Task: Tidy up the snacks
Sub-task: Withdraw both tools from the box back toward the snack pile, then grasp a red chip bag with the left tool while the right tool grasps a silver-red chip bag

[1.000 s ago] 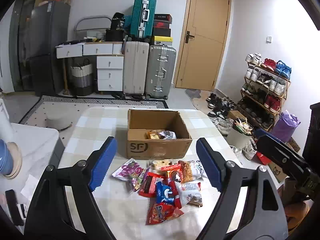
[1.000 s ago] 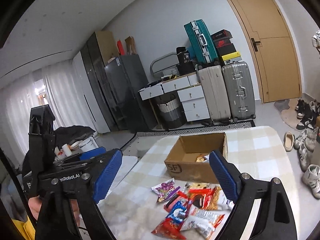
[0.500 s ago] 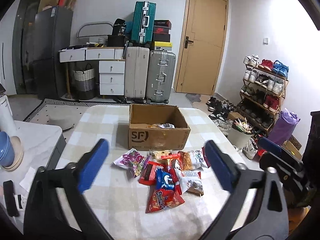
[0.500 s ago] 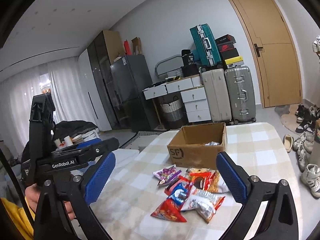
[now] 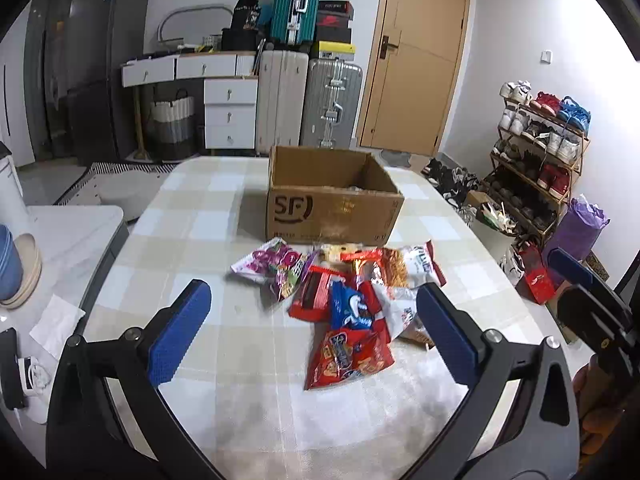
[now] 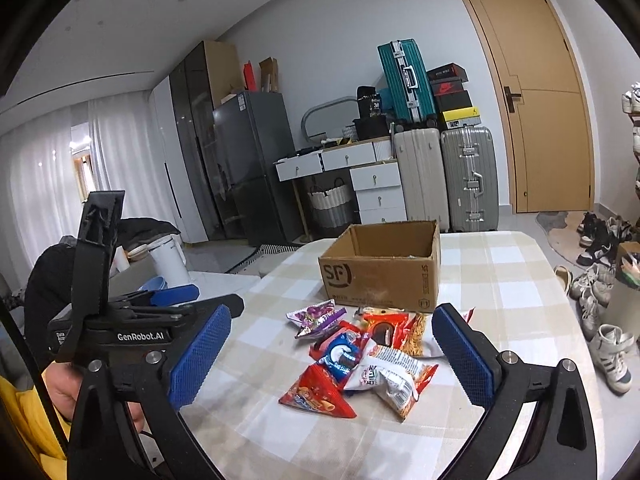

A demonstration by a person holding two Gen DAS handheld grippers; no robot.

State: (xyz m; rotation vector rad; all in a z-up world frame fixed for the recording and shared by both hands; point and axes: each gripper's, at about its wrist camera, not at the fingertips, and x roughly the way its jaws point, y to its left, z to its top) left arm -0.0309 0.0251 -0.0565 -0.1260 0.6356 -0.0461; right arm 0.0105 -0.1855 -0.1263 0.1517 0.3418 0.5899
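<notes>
Both grippers hang above the near edge of the table, angled downward toward the snack pile. The left gripper has its jaws spread wide with nothing between them; they have just been opening. Its black arms end in blue, cross-hatched rubber pads. The right gripper is likewise at full spread and empty, its jaws also having just been opening. In the right wrist view the left gripper's black body appears at lower left, gripped by a hand above a yellow sleeve.

The table is rounded at its corners and covered with a smooth cloth checked in beige and white. On it, beyond the pile, stands an open brown cardboard box, rectangular, matte, printed "SF" on its near wall; what lies inside cannot be made out. The snack pile lies just in front of the box, a loose heap of glossy, crinkled foil packets that overlap one another. Nearest the grippers is a red triangular packet; touching it on the box side is a blue packet; a white packet with red edges lies just right of these. A purple-and-white packet lies at the pile's left edge, near the box's front corner.
</notes>
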